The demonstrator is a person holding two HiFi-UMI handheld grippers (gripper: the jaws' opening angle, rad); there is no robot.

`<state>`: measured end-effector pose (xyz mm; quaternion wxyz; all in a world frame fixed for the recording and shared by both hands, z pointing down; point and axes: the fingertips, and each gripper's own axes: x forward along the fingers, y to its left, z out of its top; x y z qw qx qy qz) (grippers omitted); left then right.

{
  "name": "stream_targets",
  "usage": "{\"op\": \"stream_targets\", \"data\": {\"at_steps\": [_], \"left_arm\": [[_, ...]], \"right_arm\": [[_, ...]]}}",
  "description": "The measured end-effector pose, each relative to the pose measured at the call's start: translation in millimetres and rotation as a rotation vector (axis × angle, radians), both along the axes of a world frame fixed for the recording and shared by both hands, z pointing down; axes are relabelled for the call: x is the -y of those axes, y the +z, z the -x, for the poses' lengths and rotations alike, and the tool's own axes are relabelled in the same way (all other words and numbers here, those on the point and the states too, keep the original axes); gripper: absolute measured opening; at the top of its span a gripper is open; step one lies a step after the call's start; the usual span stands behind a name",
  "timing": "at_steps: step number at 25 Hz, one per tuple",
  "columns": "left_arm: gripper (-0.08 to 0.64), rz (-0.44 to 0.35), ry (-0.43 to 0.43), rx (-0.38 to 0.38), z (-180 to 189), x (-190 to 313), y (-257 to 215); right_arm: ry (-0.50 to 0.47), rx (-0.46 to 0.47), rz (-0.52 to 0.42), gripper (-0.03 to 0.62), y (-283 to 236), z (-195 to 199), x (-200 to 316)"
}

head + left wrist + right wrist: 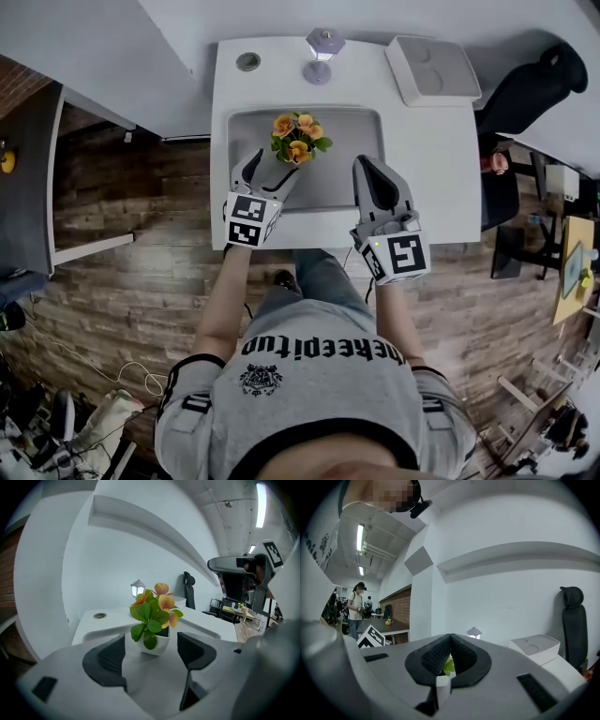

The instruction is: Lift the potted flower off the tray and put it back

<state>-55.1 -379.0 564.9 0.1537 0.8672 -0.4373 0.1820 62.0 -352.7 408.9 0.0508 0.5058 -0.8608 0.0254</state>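
Grey tray [349, 183] on a white bench [433, 155], seen from the head view. The flower [298, 139] stands upright in its pot on the tray's left rear part. The left tongs [274, 169] point at the pot from the near side, with their tips just beside it. The right tongs [367, 165] hang over the tray's right part, well apart from the flower. Judging by this, the pot has not left the tray. The grasp, the lift and the return all seem to remain.

Left gripper view: the left tongs [151, 648] are spread wide, with one dark pad on each side. The white pot [158, 645] sits in line with the gap, at or just past the tips. The flower [152, 613] shows orange blooms and green leaves above it. No firm contact with either pad can be made out. The pot rests on the tray [101, 632], so nothing is gripped.

Right gripper view: the right tongs [451, 641] are closed, their ribbed pads meeting at the tips. They hold nothing. A green leaf of the flower [447, 666] shows beyond them through a small gap lower down.
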Motion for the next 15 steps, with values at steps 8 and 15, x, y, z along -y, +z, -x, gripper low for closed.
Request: {"op": "stream_targets", "data": {"at_steps": [8,15], "left_arm": [[0.293,-0.068,-0.025,-0.019,16.8,-22.7,-36.5],[0.097,-0.153,-0.098,-0.045,33.3,-38.4,-75.2]], "right_arm": [[-0.008,0.008,-0.037,0.003,-15.9,16.1,-18.8],[-0.008,0.012,-0.077,0.003,-33.3,24.3,-36.8]]}}
